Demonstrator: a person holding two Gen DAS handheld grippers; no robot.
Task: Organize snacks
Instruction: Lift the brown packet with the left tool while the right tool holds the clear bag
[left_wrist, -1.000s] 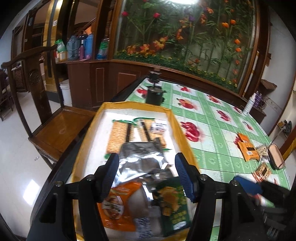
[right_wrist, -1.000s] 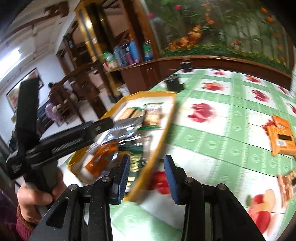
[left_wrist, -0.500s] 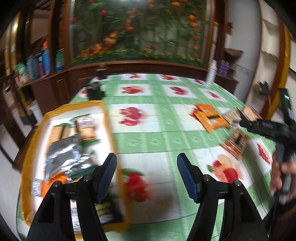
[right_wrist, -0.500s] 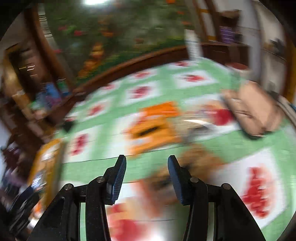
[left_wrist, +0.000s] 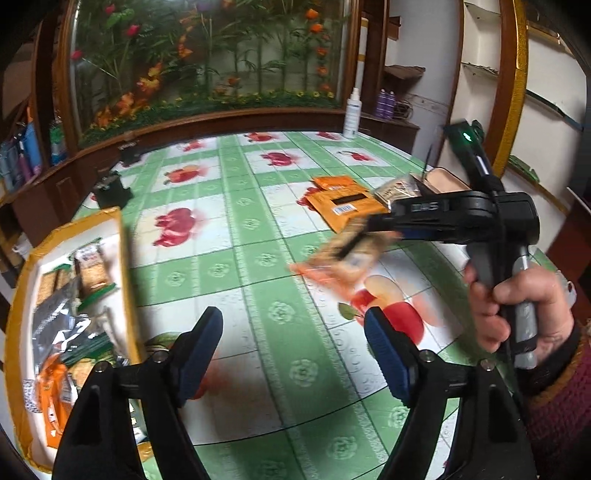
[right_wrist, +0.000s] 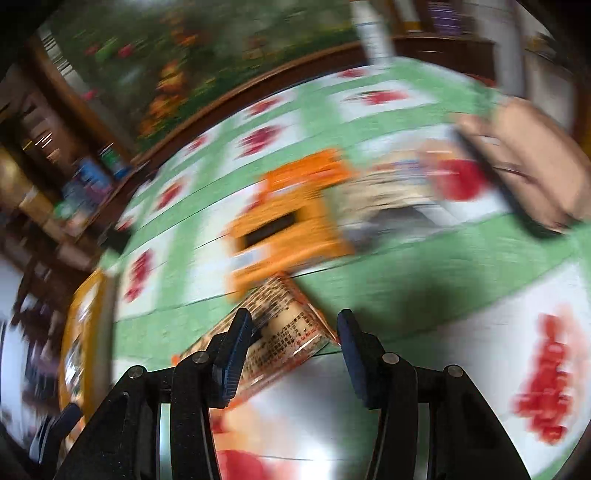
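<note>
Ahead of our left gripper (left_wrist: 293, 354) the green checked tablecloth (left_wrist: 258, 258) lies bare, so we have open passage up the middle. On the left the yellow tray (left_wrist: 123, 258) rim walls off the packed snacks. To the right our right gripper (left_wrist: 369, 236) and hand (left_wrist: 517, 302) block the way, over a biscuit packet (left_wrist: 343, 262), with orange packets (left_wrist: 343, 203) beyond.
</note>
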